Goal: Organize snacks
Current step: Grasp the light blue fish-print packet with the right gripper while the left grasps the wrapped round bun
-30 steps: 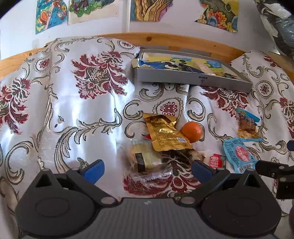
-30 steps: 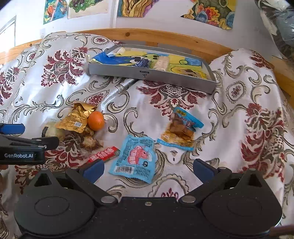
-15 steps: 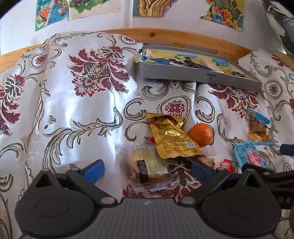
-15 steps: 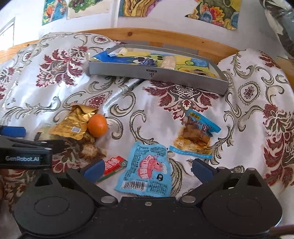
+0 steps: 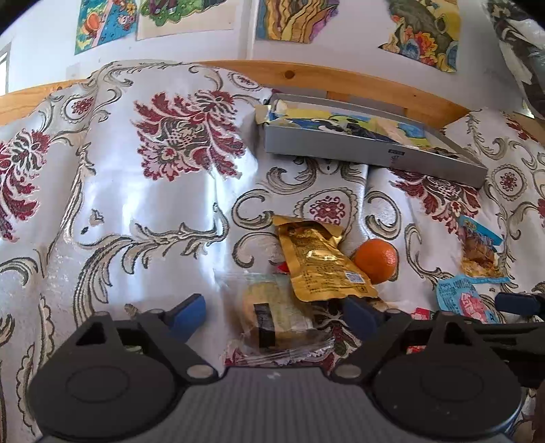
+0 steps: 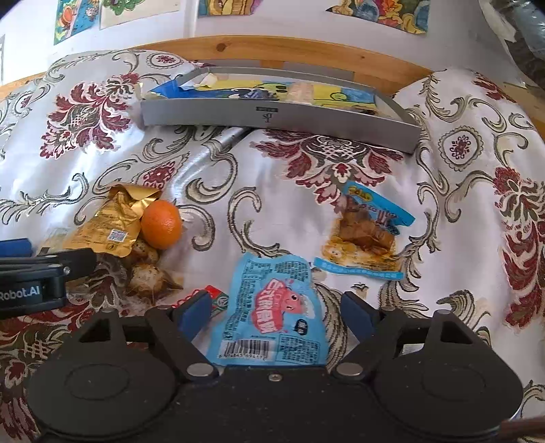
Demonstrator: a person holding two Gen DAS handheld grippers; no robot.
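Both grippers have come down and forward: the left gripper [image 5: 274, 315] over the clear-wrapped cake [image 5: 274, 320], the right gripper [image 6: 272, 311] over the blue packet [image 6: 272, 320].

A glossy white cloth [image 5: 143, 211] with dark red floral medallions and grey-gold scrollwork covers the surface, lying in folds and creases. Behind it runs a light wooden rail [image 5: 340, 76] with a visible knot. Above the rail is a white wall [image 6: 272, 24] carrying several brightly coloured drawings [image 5: 422, 30], their edges cropped by the frame. A silver pen-like object [image 6: 228, 138] lies on the cloth at the near edge of the grey box; its far end is hidden.
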